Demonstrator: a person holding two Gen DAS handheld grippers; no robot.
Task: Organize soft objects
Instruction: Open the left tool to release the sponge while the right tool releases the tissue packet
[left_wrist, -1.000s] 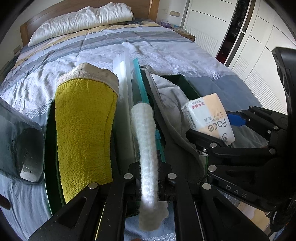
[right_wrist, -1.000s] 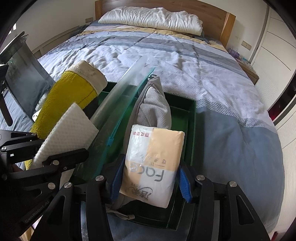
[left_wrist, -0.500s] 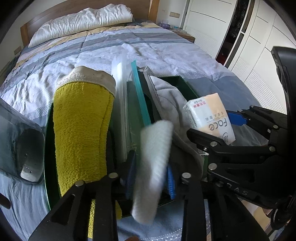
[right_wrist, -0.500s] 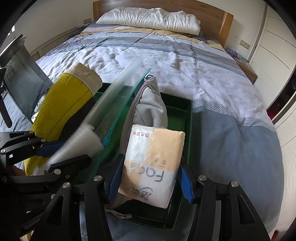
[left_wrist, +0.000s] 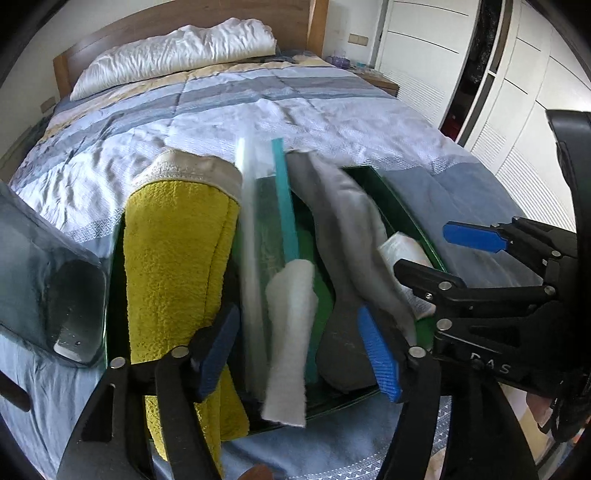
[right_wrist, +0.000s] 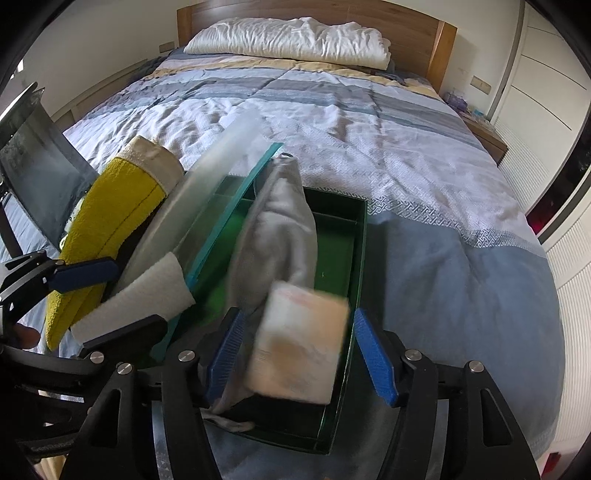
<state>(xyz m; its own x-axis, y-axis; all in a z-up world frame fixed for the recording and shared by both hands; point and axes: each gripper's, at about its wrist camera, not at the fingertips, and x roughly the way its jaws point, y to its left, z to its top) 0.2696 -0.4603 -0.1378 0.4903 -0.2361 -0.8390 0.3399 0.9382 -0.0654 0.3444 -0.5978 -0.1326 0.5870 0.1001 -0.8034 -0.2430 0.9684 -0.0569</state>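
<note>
A dark green tray (right_wrist: 360, 236) with dividers sits on the near end of a bed (right_wrist: 369, 129) covered by a striped blue, grey and white quilt, a white pillow (right_wrist: 291, 37) lying at the far headboard. The left claw (left_wrist: 299, 354) has just been opening; its blue pads stand apart on either side of a white fuzzy cloth (left_wrist: 290, 332), which is blurred and stands loose between them without either pad pressing on it, its lower end over the tray's near edge. Just left of it a rolled yellow towel (left_wrist: 177, 266) with a pale hem leans upright in the tray's left side, and a clear plastic sheet (left_wrist: 251, 236) with a teal edge stands between towel and cloth. Right of the cloth a grey fabric pouch (left_wrist: 343, 221) leans in the tray. The right claw (right_wrist: 299, 354) has likewise been opening; a packet of tissues (right_wrist: 299, 350), blurred, lies between its blue pads with gaps on both sides, over the tray's near right compartment and touching the grey pouch on its left.
</note>
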